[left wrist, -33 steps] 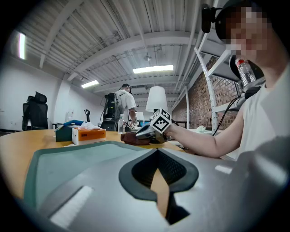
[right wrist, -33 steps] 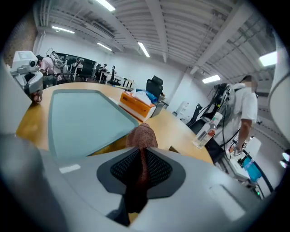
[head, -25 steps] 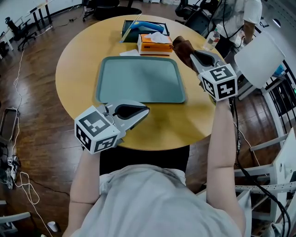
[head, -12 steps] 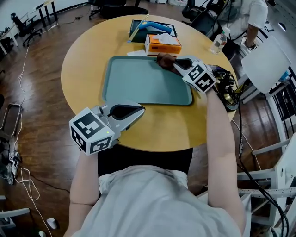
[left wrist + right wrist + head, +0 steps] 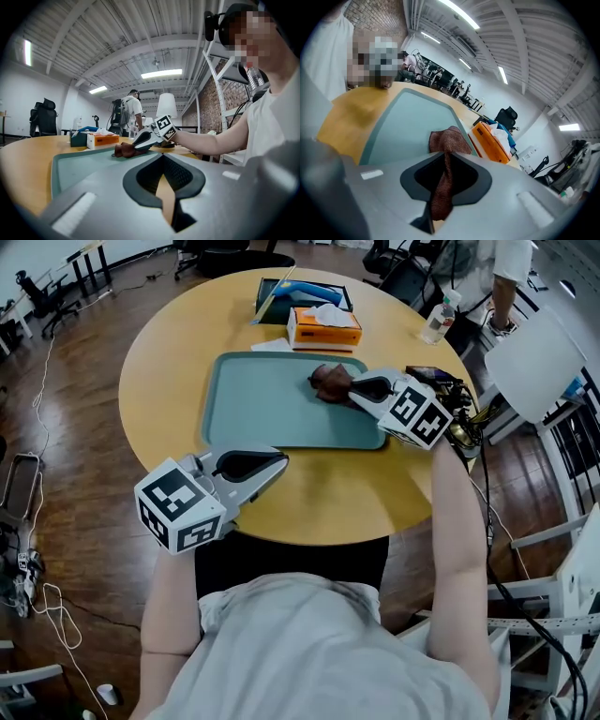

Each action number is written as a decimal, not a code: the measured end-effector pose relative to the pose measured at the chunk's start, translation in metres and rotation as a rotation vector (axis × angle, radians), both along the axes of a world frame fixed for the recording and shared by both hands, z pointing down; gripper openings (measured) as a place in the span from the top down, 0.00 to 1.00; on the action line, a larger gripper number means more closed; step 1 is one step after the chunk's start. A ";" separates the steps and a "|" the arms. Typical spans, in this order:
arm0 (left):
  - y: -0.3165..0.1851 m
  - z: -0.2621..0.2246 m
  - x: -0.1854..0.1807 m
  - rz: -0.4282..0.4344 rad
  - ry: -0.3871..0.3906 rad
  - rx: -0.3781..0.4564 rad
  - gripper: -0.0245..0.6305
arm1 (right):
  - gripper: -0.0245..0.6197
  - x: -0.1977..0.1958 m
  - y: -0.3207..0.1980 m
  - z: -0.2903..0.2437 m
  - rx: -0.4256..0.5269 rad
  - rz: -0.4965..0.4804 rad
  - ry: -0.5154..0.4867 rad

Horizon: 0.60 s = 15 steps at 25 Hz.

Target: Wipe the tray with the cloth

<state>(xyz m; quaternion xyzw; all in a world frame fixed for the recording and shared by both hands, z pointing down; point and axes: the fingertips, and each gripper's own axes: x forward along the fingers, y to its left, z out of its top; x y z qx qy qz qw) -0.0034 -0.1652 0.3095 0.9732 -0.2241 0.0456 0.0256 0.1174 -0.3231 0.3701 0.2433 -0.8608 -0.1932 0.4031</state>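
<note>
Grey T-shirt point(image 5: 300, 643), grey left gripper point(image 5: 281, 462), right gripper point(image 5: 351, 393)

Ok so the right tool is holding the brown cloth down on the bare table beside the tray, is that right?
Not quite. The right tool does hold the brown cloth, but the cloth rests on the green tray, not on the table beside it. The head view shows this.
</note>
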 end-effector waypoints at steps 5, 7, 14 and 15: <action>-0.002 0.001 0.000 -0.001 0.000 0.000 0.96 | 0.89 -0.007 0.051 -0.005 -0.061 -0.084 0.014; -0.002 0.002 0.000 -0.001 0.000 -0.001 0.96 | 0.89 -0.009 0.069 -0.007 -0.089 -0.105 0.016; -0.001 0.001 0.001 0.000 -0.001 -0.002 0.96 | 0.89 -0.006 0.094 -0.012 -0.143 -0.128 0.032; -0.001 0.001 0.001 0.000 -0.001 -0.002 0.96 | 0.89 -0.008 0.094 -0.011 -0.144 -0.135 0.032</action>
